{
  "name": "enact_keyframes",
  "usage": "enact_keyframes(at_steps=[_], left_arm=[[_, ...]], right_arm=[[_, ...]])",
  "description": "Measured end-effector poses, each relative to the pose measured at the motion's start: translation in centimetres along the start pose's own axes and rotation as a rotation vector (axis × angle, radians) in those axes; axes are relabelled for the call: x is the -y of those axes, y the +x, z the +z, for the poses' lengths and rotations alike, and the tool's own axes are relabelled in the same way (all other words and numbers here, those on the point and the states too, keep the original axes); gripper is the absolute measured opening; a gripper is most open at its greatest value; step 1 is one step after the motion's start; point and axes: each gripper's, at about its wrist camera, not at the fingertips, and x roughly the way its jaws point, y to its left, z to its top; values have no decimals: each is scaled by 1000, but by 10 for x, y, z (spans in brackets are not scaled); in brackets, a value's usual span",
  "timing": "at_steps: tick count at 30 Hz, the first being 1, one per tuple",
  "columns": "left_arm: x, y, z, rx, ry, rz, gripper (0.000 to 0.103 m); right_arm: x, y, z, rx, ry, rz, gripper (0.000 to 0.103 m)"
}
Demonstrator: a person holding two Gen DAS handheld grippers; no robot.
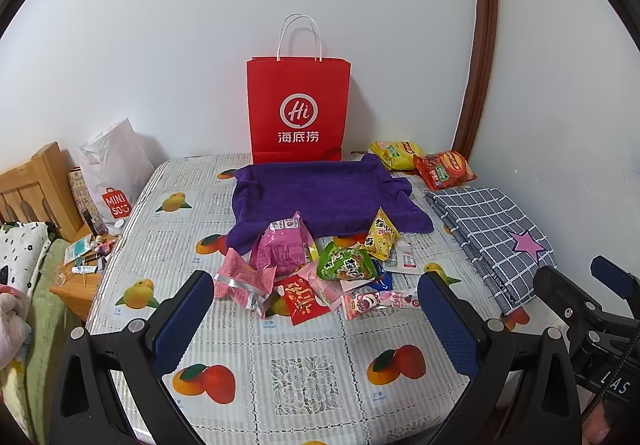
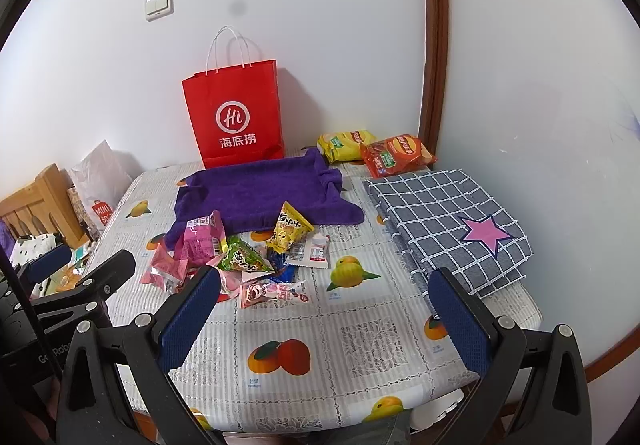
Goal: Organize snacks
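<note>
- Left gripper and right gripper hover spread wide, empty, above the bench.
- Snack packets lie heaped before a purple towel.

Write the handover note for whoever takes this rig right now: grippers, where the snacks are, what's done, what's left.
Left gripper: open, empty, hovering before the snack pile.
Right gripper: open, empty, over the table's near right side.
The pile of small packets lies on the tablecloth, at the front edge of the purple towel tray; the tray looks empty.
Yellow chip bag and red chip bag lie at the back right, beside the red paper bag.
Done: nothing sorted, as far as things lie.
Left: probably moving the packets into the tray or bag.
</note>
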Motion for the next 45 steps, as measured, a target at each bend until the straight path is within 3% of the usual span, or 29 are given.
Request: enact_keyframes(at_steps=[45], left_arm=[[5, 1, -2, -2, 12, 2, 103]], right_arm=[[-2, -9, -3, 20, -13, 1, 102]])
